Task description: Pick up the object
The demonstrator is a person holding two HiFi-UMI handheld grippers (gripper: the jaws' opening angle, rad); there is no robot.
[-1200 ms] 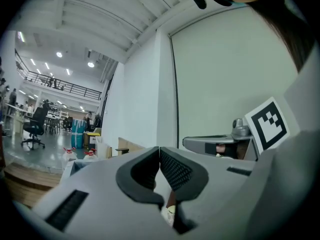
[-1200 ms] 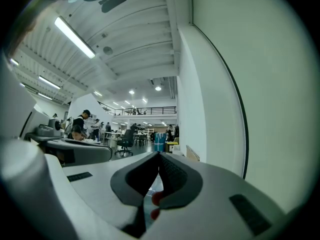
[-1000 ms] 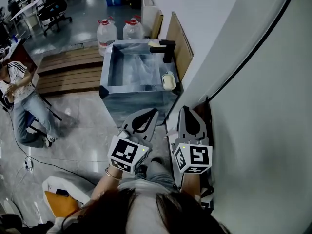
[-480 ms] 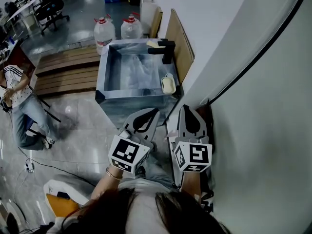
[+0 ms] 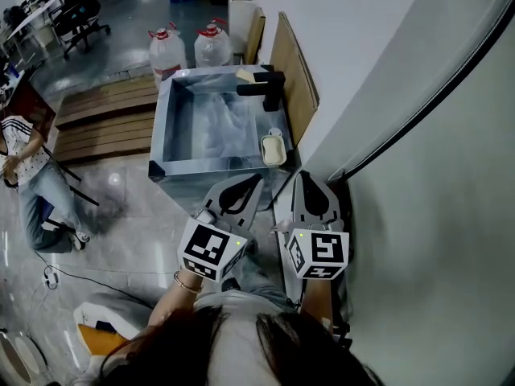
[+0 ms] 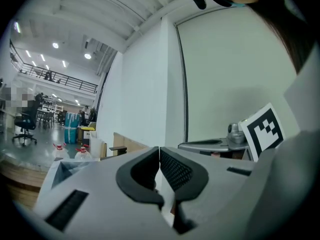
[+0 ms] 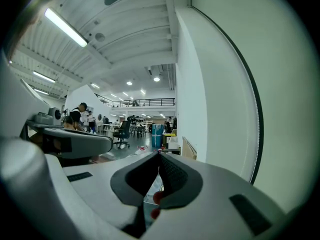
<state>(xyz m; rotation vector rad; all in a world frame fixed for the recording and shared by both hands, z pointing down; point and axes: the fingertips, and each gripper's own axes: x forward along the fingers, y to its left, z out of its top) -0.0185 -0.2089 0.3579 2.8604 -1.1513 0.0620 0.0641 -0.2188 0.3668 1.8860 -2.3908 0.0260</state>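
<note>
Below my head camera, close against a white wall on the right, the left gripper and right gripper are held side by side, both pointing away from me. In each gripper view the jaws are pressed together with nothing between them. Ahead stands a square metal basin on the grey floor. I cannot tell which thing the task means. The one small loose item in sight is a pale bar lying in a little tray on the basin's right rim, near its front corner. Its long axis runs away from me along that rim. The basin's near wall lies between the grippers and the bar. A black faucet stands farther along the same rim. A wooden board leans on the wall beside it. Two water jugs sit behind the basin, a low wooden platform lies to its left, and a seated person is at the far left.
</note>
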